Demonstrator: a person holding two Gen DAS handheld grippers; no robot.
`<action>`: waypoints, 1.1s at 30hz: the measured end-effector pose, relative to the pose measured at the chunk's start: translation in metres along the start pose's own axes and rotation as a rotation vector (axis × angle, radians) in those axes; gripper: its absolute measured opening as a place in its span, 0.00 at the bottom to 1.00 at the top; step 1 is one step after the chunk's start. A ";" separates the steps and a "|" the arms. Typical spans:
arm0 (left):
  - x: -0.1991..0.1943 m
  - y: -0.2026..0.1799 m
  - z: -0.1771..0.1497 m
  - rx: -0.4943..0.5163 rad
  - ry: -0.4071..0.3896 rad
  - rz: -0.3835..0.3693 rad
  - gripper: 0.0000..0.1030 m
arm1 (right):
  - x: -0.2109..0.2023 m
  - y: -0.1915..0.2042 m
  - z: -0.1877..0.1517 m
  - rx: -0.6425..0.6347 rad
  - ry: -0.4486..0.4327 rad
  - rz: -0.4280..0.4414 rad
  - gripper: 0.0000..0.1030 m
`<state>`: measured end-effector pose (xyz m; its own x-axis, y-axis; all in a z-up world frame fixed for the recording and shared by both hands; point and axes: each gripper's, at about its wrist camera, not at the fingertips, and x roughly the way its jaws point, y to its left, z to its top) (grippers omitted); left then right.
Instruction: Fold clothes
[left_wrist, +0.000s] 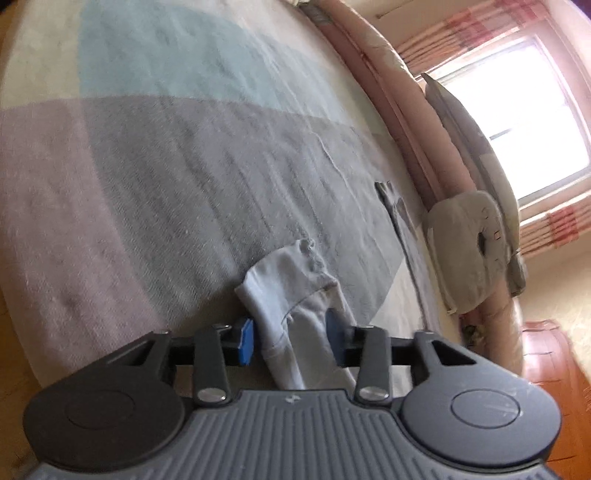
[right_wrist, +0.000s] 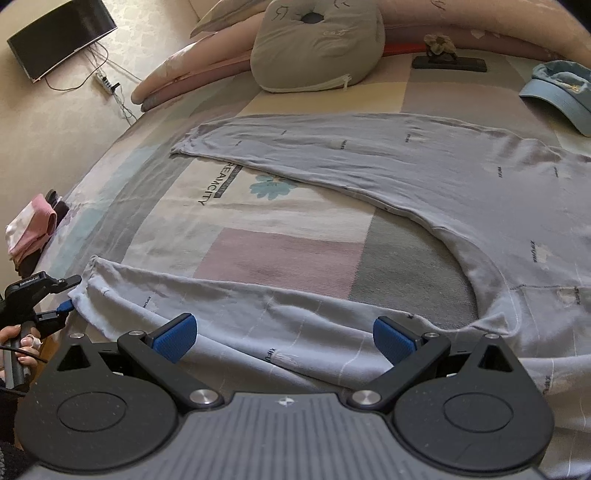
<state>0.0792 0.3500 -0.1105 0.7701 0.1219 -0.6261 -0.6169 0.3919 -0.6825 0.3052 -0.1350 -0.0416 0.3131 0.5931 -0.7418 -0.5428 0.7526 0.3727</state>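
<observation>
The left claw (left_wrist: 290, 341) stands narrow around the cuff of the near leg of the trousers (right_wrist: 424, 173). The cuff (left_wrist: 291, 280) lies between the blue pads (left_wrist: 245, 341); a gap shows on both sides, so the fabric is not clamped. The right claw (right_wrist: 282, 338) stands wide above the same leg, further along, holding nothing.

Step in hand, as judged: secure the near cuff for the fold.
- Close the left pads over both fabric layers, at the hem.
- Lift only after the grip is firm; a one-layer grip will likely twist the leg.
- Grip the same leg with the right claw, so both ends move together.

The pale grey trousers lie spread flat on the bed (right_wrist: 280, 254), the legs apart, one near and one far.

Count:
- Trousers: one pair.
- Claws: two.
- Pink folded cloth (right_wrist: 31, 225), left edge of the bed: one.
- Grey cushion (right_wrist: 317, 48), far side: one.
- Blue cap (right_wrist: 557, 94), far right: one.
</observation>
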 end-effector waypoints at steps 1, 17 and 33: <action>0.000 -0.005 -0.002 0.037 -0.004 0.041 0.08 | -0.002 -0.002 -0.002 0.004 -0.001 -0.004 1.00; 0.005 -0.023 0.002 0.123 0.022 0.157 0.08 | -0.097 -0.129 -0.107 0.547 -0.154 -0.048 1.00; 0.009 -0.030 0.003 0.154 0.030 0.208 0.08 | -0.104 -0.179 -0.146 0.721 -0.458 -0.270 0.52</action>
<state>0.1056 0.3423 -0.0944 0.6223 0.1879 -0.7599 -0.7279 0.4960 -0.4735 0.2563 -0.3732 -0.1125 0.7232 0.3100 -0.6172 0.1676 0.7882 0.5922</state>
